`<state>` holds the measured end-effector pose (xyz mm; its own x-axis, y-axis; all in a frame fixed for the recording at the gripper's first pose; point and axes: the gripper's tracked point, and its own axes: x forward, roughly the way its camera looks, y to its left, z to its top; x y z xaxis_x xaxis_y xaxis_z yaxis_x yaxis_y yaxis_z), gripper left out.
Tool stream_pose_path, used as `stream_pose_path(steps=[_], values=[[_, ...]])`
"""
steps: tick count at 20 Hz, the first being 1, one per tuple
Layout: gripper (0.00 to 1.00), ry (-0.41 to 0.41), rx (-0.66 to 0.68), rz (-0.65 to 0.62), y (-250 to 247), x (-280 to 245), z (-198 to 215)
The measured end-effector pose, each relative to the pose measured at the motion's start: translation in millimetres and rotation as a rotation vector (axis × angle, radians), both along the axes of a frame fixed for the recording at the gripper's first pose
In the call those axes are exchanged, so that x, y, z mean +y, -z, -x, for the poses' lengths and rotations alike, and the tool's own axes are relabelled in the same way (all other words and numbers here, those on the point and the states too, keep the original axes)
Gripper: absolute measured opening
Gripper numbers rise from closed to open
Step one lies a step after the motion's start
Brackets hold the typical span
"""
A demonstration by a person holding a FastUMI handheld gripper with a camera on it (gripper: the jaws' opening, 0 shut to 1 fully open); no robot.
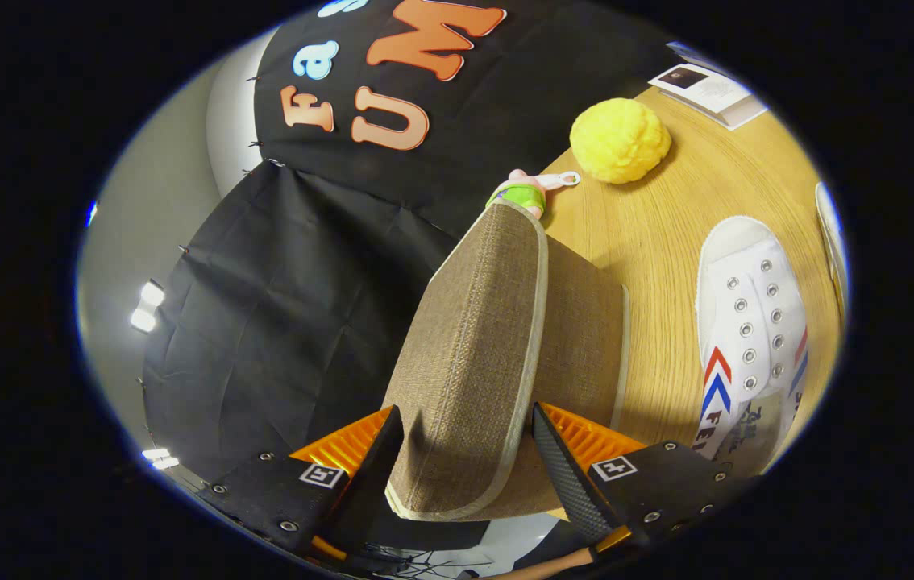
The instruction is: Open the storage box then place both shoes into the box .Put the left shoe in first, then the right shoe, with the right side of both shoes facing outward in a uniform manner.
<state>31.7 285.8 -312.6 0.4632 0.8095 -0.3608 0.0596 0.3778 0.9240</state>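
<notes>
A light wooden desk (666, 234) is filling the right half of the frame. A fuzzy yellow ball (620, 139) is sitting on it at upper right, with a white booklet (707, 90) lying beyond it. A white lace-up shoe (747, 330) is lying at right, and a small pink and green toy (528, 192) is resting near the centre.

Yellow fuzzy ball (620, 140) and booklet (707, 90) on wooden table (666, 234).
</notes>
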Motion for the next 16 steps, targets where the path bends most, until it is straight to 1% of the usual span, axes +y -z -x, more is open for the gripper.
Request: stream_pose_path(steps=[4,6,8,9,10,11,13,14,15,16], values=[[0.95,0.024,0.027,-0.121,-11,-3,-3],[0.87,0.044,0.015,-0.147,-19,-8,-7],[0.82,0.064,-0.016,-0.133,-23,-14,-11],[0.73,0.072,-0.029,-0.133,-26,-17,-13],[0.69,0.087,-0.038,-0.135,-29,-21,-15],[0.6,0.102,-0.048,-0.135,-31,-23,-19],[0.46,0.1,-0.066,-0.093,-26,-23,-19],[0.42,0.1,-0.07,-0.065,-21,-22,-17],[0.33,0.108,-0.073,-0.053,-20,-23,-20],[0.3,0.109,-0.072,-0.047,-18,-22,-20]])
